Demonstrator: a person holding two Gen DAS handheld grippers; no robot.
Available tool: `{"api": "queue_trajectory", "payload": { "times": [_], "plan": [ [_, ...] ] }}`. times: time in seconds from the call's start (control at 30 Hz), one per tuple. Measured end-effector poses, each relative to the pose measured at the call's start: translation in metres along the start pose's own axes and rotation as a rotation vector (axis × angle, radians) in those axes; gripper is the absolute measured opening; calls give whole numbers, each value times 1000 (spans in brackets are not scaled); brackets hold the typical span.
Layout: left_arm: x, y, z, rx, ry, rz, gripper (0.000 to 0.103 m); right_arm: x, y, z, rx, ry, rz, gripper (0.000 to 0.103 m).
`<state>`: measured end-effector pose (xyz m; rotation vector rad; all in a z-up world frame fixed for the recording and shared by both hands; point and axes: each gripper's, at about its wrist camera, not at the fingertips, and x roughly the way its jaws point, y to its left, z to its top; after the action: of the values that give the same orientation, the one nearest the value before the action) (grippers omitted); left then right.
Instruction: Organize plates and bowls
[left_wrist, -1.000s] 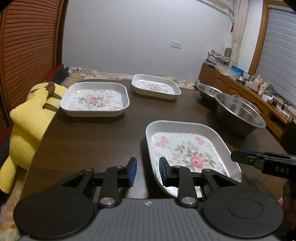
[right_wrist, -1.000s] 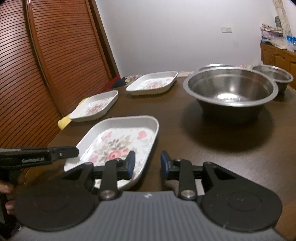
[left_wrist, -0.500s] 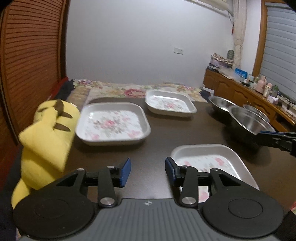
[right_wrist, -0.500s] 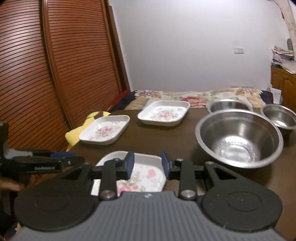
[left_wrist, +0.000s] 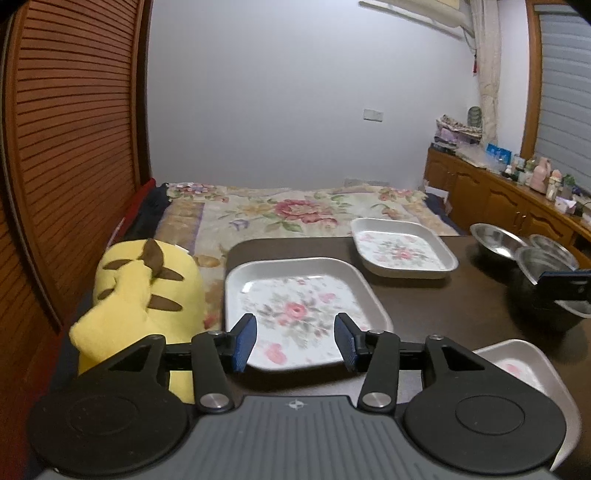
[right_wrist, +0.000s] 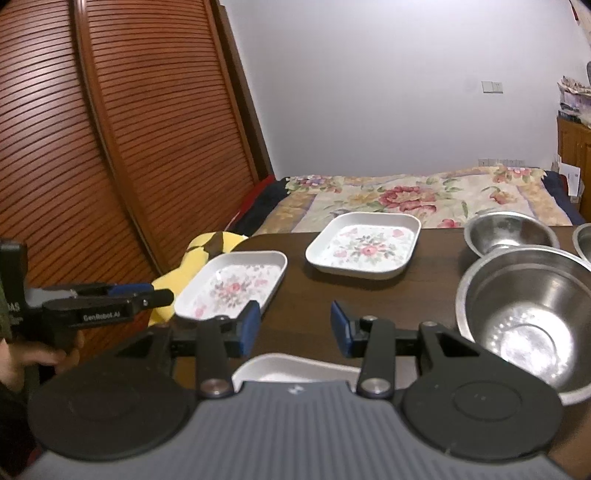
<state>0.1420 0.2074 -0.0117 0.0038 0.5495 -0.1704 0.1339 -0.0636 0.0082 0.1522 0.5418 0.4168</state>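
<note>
Three white square floral plates lie on a dark wooden table (left_wrist: 461, 306). The left plate (left_wrist: 301, 312) (right_wrist: 232, 284) sits just ahead of my open, empty left gripper (left_wrist: 295, 345). A far plate (left_wrist: 402, 251) (right_wrist: 364, 245) lies behind it. The near plate (left_wrist: 528, 373) (right_wrist: 295, 371) is mostly hidden under my open, empty right gripper (right_wrist: 293, 328). A large steel bowl (right_wrist: 532, 317) stands right of it, with smaller steel bowls (right_wrist: 511, 230) (left_wrist: 498, 240) behind. The left gripper also shows at the left edge of the right wrist view (right_wrist: 110, 301).
A yellow plush toy (left_wrist: 144, 295) leans at the table's left edge. A bed with a floral blanket (left_wrist: 291, 210) lies beyond the table. Wooden slatted doors (right_wrist: 110, 147) stand left. A cluttered wooden sideboard (left_wrist: 517, 199) runs along the right wall.
Both grippers have pulled back and tilted up, and both jaws have opened wider. The left gripper has swung left, from the near plate to face the left plate.
</note>
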Motion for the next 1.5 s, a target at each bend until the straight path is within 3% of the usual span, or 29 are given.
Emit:
{"api": "queue_trajectory", "payload": {
  "times": [0.3,0.53,0.93,1.13,1.5],
  "plan": [
    [38,26,4,-16,58,14,46,41,22,15,-37,62,-1,44],
    [57,41,-1,-59,102,2,34,80,31,14,-13,162,24,39],
    [70,53,-10,-116,132,-24,13,121,34,14,40,256,20,30],
    [69,56,-12,-134,121,-31,13,131,31,14,61,284,32,21],
    [72,56,-11,-145,121,-34,12,144,34,13,65,309,44,18]
  ]
}}
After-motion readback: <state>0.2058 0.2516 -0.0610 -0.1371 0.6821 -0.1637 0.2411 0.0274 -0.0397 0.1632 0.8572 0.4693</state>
